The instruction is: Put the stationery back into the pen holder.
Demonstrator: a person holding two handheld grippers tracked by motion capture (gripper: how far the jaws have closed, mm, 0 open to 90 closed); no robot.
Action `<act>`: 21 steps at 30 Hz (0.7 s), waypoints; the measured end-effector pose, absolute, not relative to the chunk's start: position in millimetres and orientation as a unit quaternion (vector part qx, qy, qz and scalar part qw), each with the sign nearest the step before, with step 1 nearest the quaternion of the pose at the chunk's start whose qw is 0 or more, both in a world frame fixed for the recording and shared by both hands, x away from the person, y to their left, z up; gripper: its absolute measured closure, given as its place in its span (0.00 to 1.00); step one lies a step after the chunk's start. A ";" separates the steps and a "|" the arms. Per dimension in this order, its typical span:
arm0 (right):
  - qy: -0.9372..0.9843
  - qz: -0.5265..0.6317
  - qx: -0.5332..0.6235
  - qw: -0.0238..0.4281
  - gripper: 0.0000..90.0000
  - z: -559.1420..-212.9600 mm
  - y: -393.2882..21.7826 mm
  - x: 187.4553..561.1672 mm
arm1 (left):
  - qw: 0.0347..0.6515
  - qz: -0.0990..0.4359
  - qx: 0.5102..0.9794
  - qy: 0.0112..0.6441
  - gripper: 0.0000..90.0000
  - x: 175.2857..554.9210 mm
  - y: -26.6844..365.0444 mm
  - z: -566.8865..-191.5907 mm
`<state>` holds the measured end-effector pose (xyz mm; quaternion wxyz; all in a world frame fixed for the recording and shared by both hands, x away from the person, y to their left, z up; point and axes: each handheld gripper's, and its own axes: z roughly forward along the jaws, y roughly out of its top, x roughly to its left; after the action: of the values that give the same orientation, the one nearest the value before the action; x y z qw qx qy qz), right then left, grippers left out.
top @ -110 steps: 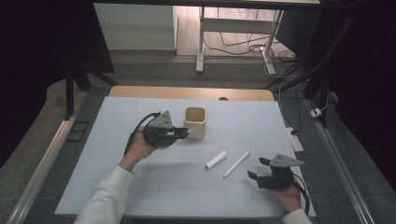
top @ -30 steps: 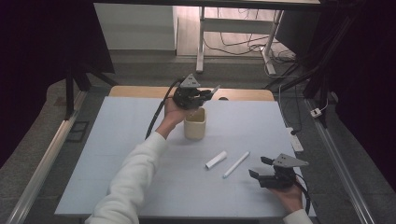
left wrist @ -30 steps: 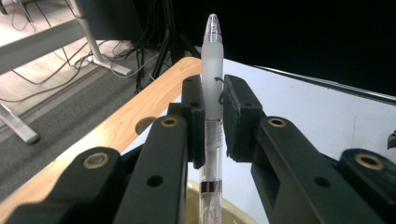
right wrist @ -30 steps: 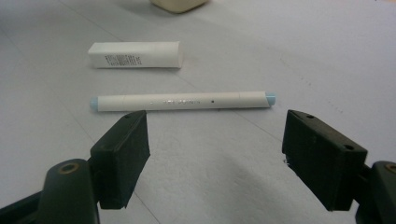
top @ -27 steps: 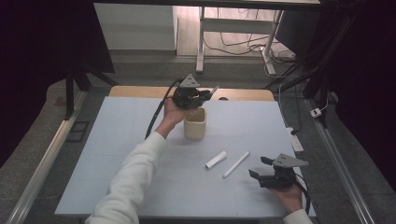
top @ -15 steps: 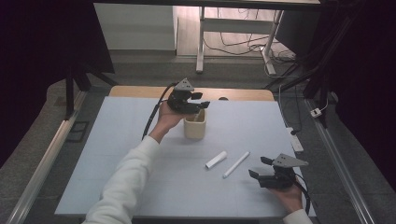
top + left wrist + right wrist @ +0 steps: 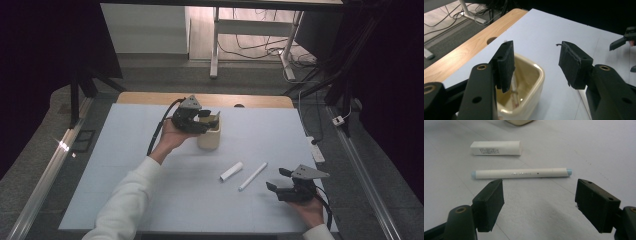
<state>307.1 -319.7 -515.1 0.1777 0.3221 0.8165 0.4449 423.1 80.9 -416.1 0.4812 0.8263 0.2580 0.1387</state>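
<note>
A cream square cup (image 7: 209, 137) stands on the pale blue table top (image 7: 120, 165). My left gripper (image 7: 210, 120) hovers over it, open, with nothing between the pads. In the left gripper view the left gripper (image 7: 537, 62) looks down past the cup (image 7: 534, 82), where a thin stick-like object (image 7: 514, 87) leans inside. A white pen (image 7: 252, 176) and a short white tube (image 7: 231, 171) lie right of centre. My right gripper (image 7: 276, 179) rests open just right of the pen. In the right gripper view the pen (image 7: 521, 173) lies crosswise ahead of the right gripper (image 7: 540, 192), the tube (image 7: 496, 148) beyond.
A wooden strip (image 7: 150, 98) with a round hole (image 7: 491, 40) runs along the table's far edge. Metal rails (image 7: 45, 175) flank both sides. Beyond the table are a desk frame and cables on the floor (image 7: 250, 47). The other gripper (image 7: 624, 41) appears far right in the left gripper view.
My left gripper went from left of the cup to high above it, then came down and back toward the person, just over the cup. The right gripper, pen and tube stayed put.
</note>
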 end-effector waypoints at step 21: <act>0.819 0.444 0.316 0.180 0.28 -512.3 -320.6 305.5 | 0.469 0.141 0.829 0.270 0.51 357.3 129.7 -434.3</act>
<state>305.5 -320.6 -512.3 0.1800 0.3155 0.8191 0.4440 357.3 129.7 -434.3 0.4690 0.8289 0.2702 0.1413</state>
